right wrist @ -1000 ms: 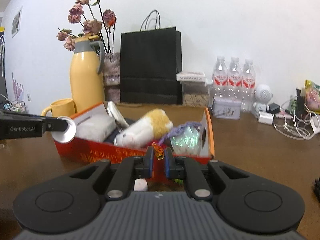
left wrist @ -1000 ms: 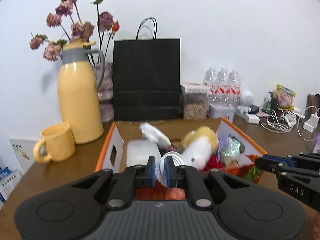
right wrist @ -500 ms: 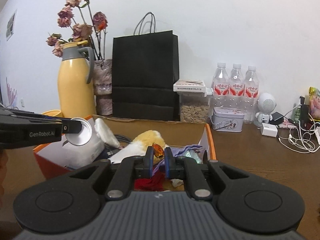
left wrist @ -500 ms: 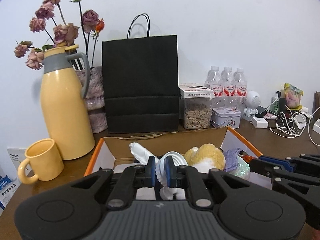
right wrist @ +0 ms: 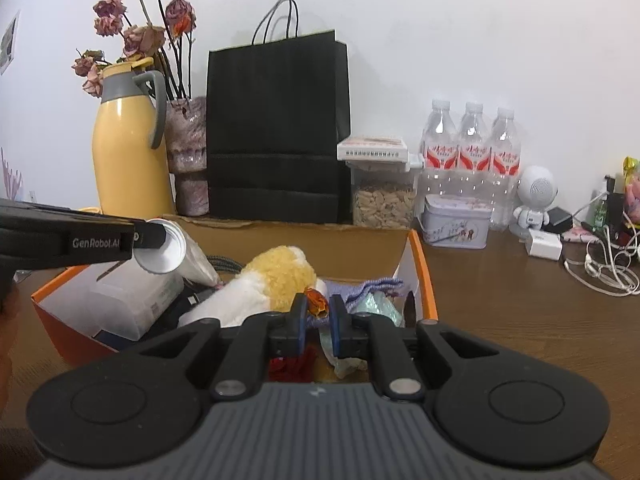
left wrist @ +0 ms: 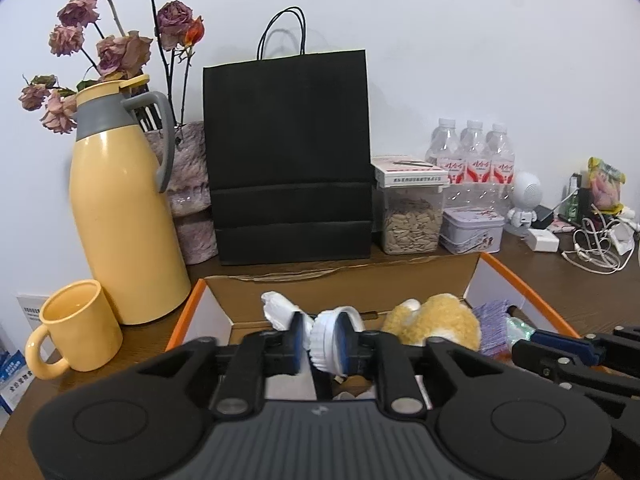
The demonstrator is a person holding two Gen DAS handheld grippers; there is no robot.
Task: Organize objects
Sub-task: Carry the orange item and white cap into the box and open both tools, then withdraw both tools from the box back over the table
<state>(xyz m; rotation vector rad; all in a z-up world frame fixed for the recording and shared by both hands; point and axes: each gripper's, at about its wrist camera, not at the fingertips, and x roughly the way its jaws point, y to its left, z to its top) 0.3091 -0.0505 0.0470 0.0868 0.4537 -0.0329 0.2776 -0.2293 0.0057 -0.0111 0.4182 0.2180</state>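
Note:
An orange-rimmed cardboard box (left wrist: 528,284) (right wrist: 424,264) holds a yellow and white plush toy (left wrist: 436,326) (right wrist: 272,280), a white pack (right wrist: 132,300), a purple cloth (right wrist: 372,286) and other items. My left gripper (left wrist: 318,342) is shut on a white ribbed lid (left wrist: 324,340) above the box; that lid (right wrist: 162,250) also shows in the right wrist view at the tip of the left gripper. My right gripper (right wrist: 318,310) is shut on a small orange dried flower (right wrist: 316,304) above the box's near right part.
Behind the box stand a yellow thermos (left wrist: 120,216), a yellow mug (left wrist: 76,332), a vase of dried roses (left wrist: 188,184), a black paper bag (left wrist: 288,152), a seed container (left wrist: 412,208), a tin (left wrist: 472,228), water bottles (left wrist: 474,160), a small white robot figure (left wrist: 526,196) and tangled cables (left wrist: 596,244).
Both grippers have moved up and forward over the box, each still holding its item. The view rose, so the box sits lower in both views.

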